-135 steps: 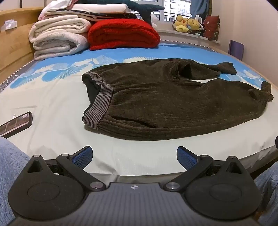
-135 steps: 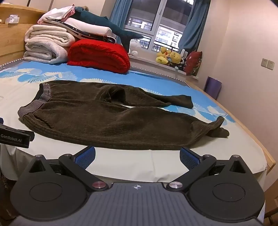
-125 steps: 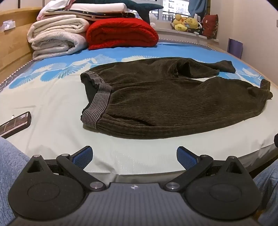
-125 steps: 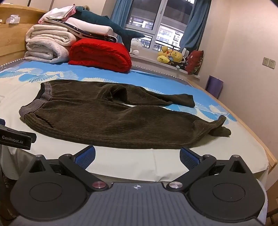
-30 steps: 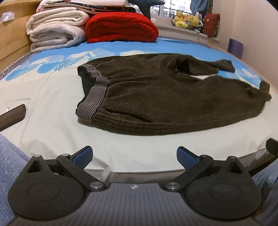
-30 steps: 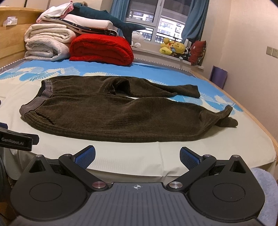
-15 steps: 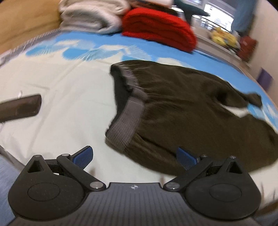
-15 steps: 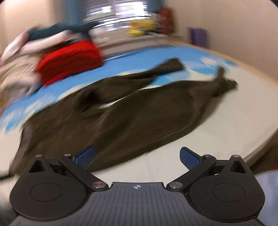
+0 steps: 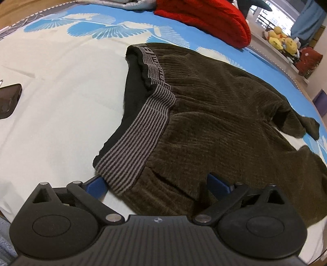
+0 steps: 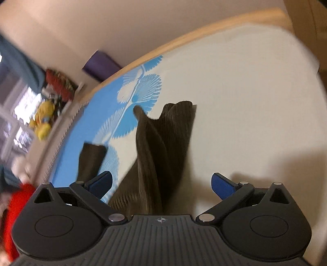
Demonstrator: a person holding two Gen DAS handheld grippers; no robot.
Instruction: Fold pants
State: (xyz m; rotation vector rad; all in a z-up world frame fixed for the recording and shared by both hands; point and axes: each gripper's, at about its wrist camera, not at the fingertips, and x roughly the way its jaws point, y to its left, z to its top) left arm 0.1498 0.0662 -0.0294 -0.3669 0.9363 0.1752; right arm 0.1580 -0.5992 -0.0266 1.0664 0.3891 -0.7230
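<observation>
Dark brown corduroy pants point(image 9: 214, 114) lie spread on the bed, with a grey striped waistband point(image 9: 134, 151) at the near left. My left gripper point(image 9: 157, 186) is open, its blue pads on either side of the near waistband corner, low over the cloth. In the right wrist view the near trouser leg point(image 10: 163, 143) runs up to its cuff, and the other leg's cuff point(image 10: 92, 159) lies to the left. My right gripper point(image 10: 161, 184) is open and straddles the near leg. That view is tilted and blurred.
A red folded blanket point(image 9: 204, 16) and pale rolled bedding sit at the head of the bed. A dark phone point(image 9: 8, 100) lies on the sheet at far left. Plush toys point(image 9: 282, 41) line the window sill. The wooden bed edge point(image 10: 184, 41) curves behind the cuffs.
Both grippers have moved in from the bed's edge onto the pants: the left down to the waistband corner, the right swung over to the leg ends. Both stay open.
</observation>
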